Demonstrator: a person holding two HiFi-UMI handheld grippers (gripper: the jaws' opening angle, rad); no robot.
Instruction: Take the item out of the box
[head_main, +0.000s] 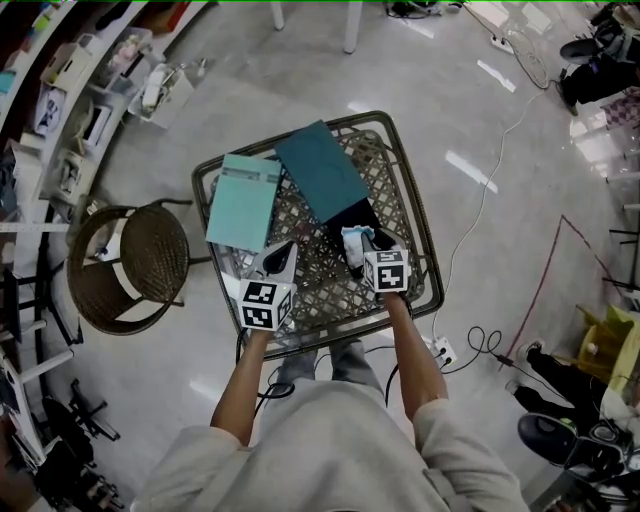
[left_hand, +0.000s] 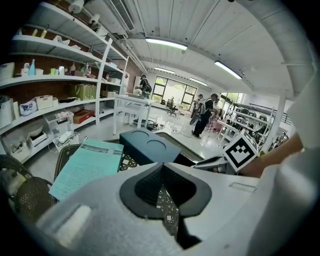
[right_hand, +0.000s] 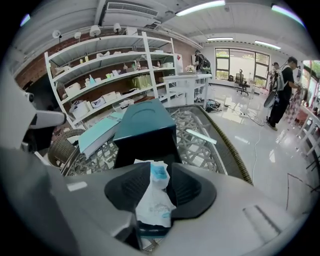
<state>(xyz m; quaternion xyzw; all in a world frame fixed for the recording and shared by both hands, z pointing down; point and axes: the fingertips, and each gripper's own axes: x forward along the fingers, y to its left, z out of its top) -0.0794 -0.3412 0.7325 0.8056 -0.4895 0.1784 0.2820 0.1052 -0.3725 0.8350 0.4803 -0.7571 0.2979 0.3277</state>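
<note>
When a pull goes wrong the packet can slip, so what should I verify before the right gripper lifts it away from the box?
1. White packet between the right gripper's fingers: ok, they touch it on both sides.
2. Packet free of the dark teal box: cannot tell, it sits right at the box's open end.
3. Box held steady: not ok, neither gripper holds it.
4. Left gripper out of the way: ok, shut, empty, apart from box and packet.
5. Light teal booklet clear of the pull: ok, it lies beside the box, away from the packet.
</note>
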